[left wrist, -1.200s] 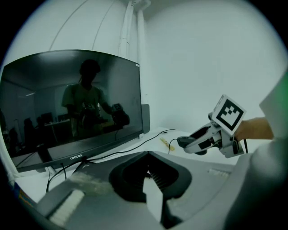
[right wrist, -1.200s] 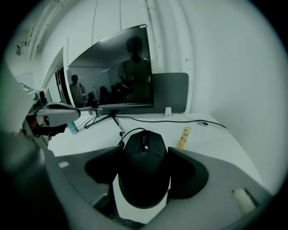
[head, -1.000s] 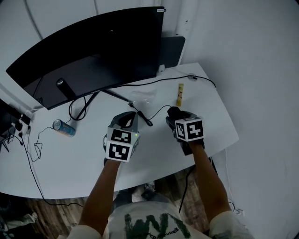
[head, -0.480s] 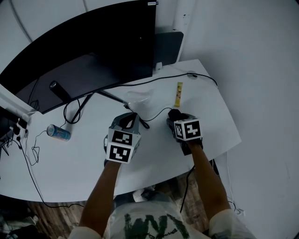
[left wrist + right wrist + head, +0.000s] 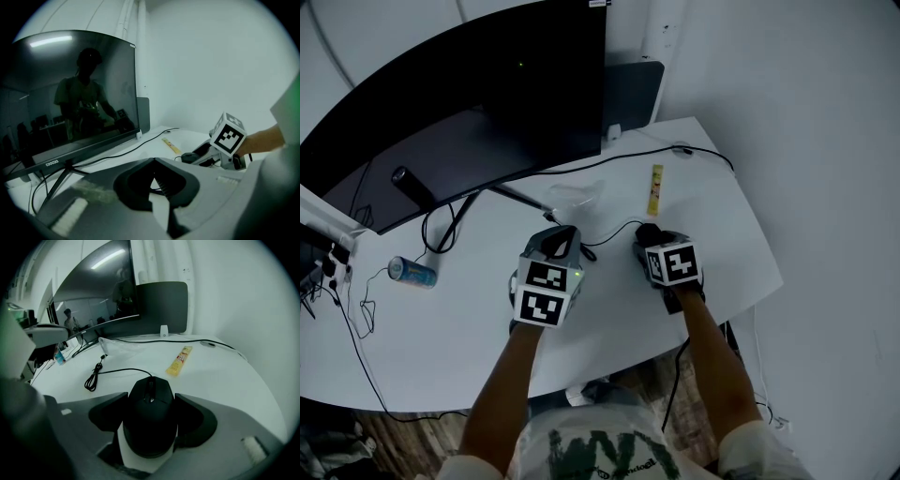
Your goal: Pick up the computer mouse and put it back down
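While the right gripper (image 5: 150,398) clamped the computer mouse (image 5: 150,425) near the yellow packet (image 5: 179,361), set-down appeared in hand; next, jaws must part.

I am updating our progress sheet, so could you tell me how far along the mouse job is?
Done: the right tongs are clamped on the mouse. In hand: the mouse sits low, at or just above the desk; whether it is being lifted or set back I cannot tell. Left: letting go with it resting on the desk. The left tongs hold nothing.
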`<state>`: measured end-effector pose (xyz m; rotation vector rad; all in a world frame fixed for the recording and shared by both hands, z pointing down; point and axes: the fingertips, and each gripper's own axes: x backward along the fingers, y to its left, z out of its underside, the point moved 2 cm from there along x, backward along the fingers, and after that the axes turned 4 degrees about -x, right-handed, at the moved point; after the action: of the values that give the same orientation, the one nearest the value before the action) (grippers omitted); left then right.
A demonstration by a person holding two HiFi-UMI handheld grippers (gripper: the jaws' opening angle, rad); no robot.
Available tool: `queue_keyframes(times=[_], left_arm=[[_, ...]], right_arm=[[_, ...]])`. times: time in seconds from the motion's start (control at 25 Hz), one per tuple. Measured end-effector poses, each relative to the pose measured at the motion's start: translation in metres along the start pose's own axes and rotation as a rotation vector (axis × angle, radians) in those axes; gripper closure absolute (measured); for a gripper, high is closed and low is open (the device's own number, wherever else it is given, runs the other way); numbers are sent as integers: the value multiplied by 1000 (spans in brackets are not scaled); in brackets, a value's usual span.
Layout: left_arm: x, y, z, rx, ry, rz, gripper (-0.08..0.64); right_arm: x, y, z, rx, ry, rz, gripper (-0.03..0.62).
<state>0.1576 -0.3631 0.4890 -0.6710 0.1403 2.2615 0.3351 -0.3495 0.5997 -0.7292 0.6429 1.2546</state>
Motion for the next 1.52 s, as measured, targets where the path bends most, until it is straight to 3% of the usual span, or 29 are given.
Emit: queue_keyframes(times=[0.48,1.0,1.52], left_arm=[[3,-2,0,-9,2,8,558],[37,14,-14,-13,-44,-8,558],[92,43,-34,16,-131,5,558]], right_arm=[[-1,0,1,7,-22,16,275],[43,21,-29,-15,-151,8,276],[128,66,-66,-5,-289,53,393]])
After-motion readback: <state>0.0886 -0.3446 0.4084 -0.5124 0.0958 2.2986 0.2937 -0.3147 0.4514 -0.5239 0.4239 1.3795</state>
